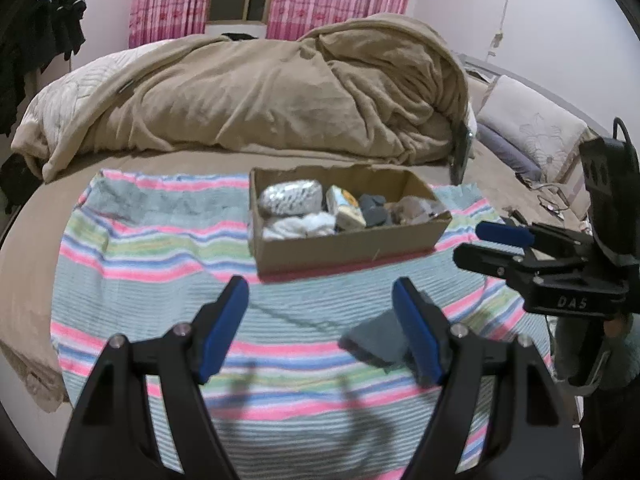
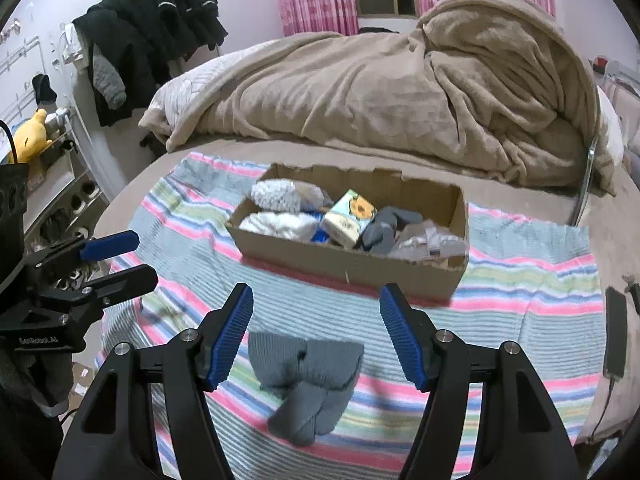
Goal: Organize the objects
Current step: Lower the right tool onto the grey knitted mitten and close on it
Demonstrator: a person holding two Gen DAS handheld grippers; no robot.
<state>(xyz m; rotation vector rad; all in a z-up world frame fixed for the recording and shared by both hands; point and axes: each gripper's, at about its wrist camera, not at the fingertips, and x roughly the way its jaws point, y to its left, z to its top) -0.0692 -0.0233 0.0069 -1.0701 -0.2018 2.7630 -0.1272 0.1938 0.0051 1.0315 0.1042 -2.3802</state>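
Both hand-held grippers are held above a striped towel (image 2: 520, 288) spread on a bed (image 1: 24, 264); the left hand-held gripper (image 1: 320, 328) is released, jaws apart, nothing between the pads; the right hand-held gripper (image 2: 316, 334) is likewise released, nothing gripped. A folded grey sock pair (image 2: 308, 384) is seen lying on the towel just below and between the right hand-held gripper's fingers, untouched; from the left view it lies just beside the left hand-held gripper's right finger. A cardboard box (image 2: 352, 270) is set on the towel ahead of both hand-held grippers, near but apart; white, patterned and grey rolled items are packed inside it. A beige blanket (image 1: 260, 96) is heaped beyond the box.
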